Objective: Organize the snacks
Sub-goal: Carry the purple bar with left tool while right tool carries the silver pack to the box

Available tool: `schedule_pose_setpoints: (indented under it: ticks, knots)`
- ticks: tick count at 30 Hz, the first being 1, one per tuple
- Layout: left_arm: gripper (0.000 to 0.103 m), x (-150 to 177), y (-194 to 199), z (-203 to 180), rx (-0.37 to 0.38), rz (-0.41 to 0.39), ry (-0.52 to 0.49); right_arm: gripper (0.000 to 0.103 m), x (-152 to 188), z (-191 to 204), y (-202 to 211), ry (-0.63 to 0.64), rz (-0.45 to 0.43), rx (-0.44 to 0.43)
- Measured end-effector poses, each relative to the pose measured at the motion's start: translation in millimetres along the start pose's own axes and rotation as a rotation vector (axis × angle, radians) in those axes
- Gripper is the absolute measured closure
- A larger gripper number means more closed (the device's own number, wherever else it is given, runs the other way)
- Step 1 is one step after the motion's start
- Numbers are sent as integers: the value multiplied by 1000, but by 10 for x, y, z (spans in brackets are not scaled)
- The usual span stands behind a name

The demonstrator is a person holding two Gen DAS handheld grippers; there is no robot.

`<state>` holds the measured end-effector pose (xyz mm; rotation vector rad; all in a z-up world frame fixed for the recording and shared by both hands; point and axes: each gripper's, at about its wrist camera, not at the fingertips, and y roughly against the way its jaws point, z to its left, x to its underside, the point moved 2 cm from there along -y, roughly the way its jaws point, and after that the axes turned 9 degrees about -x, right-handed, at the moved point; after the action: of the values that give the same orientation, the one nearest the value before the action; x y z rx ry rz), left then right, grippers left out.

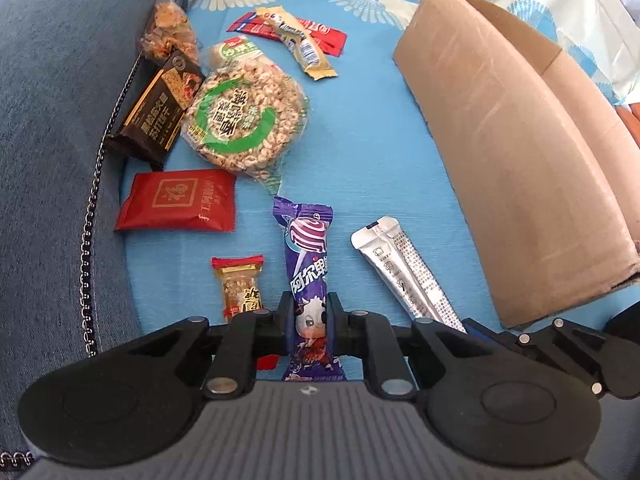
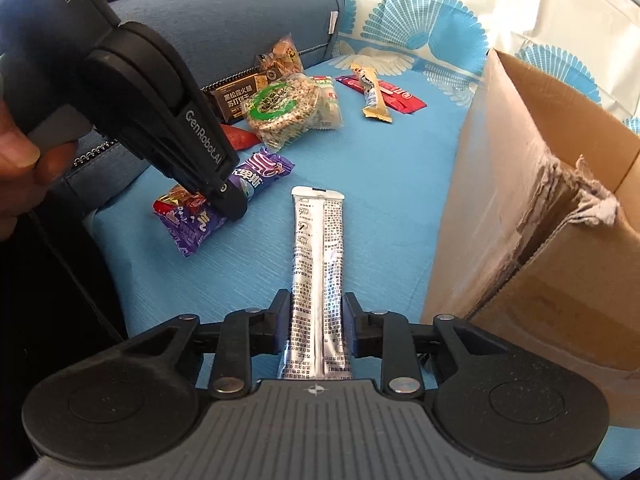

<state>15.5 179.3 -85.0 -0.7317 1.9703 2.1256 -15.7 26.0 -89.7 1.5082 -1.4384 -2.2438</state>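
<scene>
Gripping a purple lollipop wrapper [image 1: 306, 276], the left tongs [image 1: 311, 320] stand narrow, both pads pressed on its lower half, where a cartoon cow is printed. The casing of these tongs reads "GenRobot.AI" in the right wrist view. The right tongs [image 2: 316, 320] stand narrow on one silver stick sachet [image 2: 316, 256] covered in small black print, too fine to read. Both packets lie on the blue cloth [image 1: 360, 152], near one open cardboard box [image 1: 508, 152] at the right. Loose snacks beyond: one round puffed-grain cake [image 1: 244, 120] with a green ring label, one black cracker pack [image 1: 158, 112], one red packet [image 1: 176, 200] with a gold square emblem, one small nut bar [image 1: 240, 288], one cream stick [image 1: 298, 44], and red sachets [image 1: 324, 36] whose number cannot be told.
</scene>
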Motion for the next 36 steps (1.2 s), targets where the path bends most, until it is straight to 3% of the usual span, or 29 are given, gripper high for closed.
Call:
schedule_pose_setpoints:
  ticks: [12, 19, 22, 27, 36]
  knots:
    - [88, 46, 375, 118, 28, -211, 79, 81, -132, 31, 365, 27, -118, 15]
    - [88, 72, 570, 210, 34, -317, 132, 81, -372, 2, 892, 101, -232, -6]
    - [88, 83, 621, 205, 21, -336, 125, 81, -441, -118, 1185, 139, -308, 2]
    - [88, 89, 649, 154, -6, -348, 104, 81, -362, -519, 1453, 13, -424, 46]
    - [88, 119, 704, 88, -44, -384, 78, 81, -246, -823, 1531, -52, -506, 128]
